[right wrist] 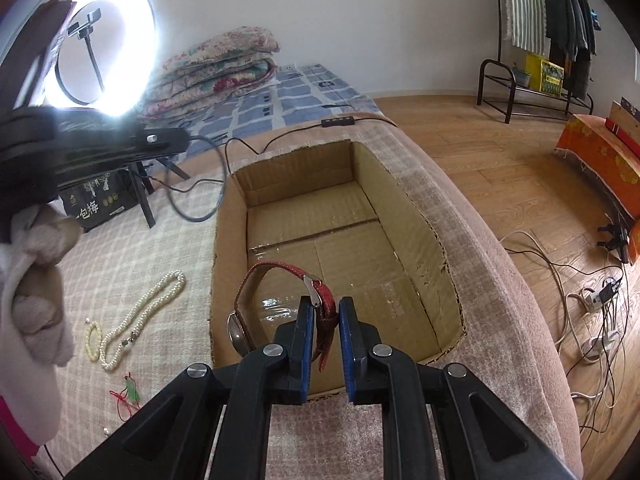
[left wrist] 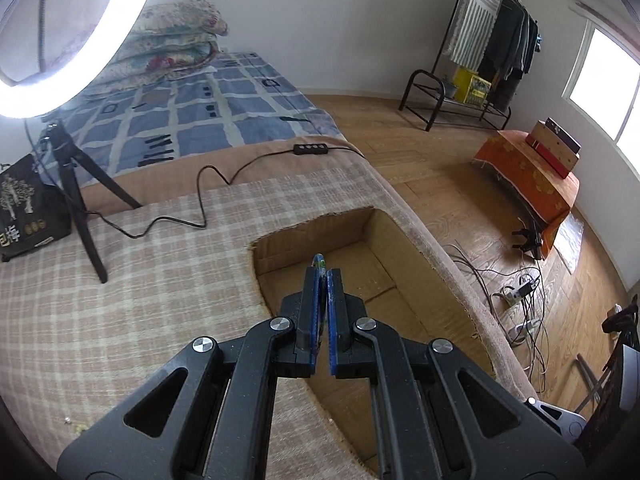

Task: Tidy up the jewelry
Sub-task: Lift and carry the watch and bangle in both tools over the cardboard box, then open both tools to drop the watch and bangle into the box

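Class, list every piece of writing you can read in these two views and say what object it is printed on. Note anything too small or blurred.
"包梅" on the black bag beside the tripod; only "包" shows in the left wrist view.
Smaller print and round emblems on that bag: too small to read.
Yellow box on the clothes rack shelf: print blurred, unreadable.
Red watch in the right gripper: its face cannot be read.

Both wrist views over cardboard box (left wrist: 360,264)

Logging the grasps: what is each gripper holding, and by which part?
Right gripper: red watch, by its strap near the buckle. Left gripper: shut on something small and blue-green, unidentifiable.
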A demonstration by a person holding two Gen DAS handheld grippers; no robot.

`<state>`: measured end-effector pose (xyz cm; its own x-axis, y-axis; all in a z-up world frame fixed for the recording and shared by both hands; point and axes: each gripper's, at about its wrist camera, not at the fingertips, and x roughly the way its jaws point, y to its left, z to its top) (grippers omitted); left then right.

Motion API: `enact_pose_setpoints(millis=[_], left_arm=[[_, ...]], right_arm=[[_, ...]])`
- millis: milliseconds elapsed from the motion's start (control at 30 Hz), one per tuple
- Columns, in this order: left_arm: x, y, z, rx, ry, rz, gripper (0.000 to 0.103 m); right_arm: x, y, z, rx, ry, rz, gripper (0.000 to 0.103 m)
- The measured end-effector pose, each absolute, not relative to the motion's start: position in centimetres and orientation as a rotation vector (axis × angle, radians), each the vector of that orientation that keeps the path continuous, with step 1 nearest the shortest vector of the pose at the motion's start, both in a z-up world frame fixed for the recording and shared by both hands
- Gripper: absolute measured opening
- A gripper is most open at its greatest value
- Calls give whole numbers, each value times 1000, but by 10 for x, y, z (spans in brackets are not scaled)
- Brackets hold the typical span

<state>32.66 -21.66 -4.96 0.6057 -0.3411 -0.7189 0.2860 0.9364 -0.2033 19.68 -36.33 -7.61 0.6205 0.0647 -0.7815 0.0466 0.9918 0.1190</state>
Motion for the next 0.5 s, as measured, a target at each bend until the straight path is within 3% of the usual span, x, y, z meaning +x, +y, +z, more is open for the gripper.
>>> enact_pose_setpoints(millis=[267, 500], left_arm=[[341, -233, -64, -47, 879, -361, 1], [345, -234, -65, -28, 875, -350, 2]], right_arm=[[199, -369, -76, 128, 911, -7, 11], [199, -364, -72, 116, 903, 0, 22]])
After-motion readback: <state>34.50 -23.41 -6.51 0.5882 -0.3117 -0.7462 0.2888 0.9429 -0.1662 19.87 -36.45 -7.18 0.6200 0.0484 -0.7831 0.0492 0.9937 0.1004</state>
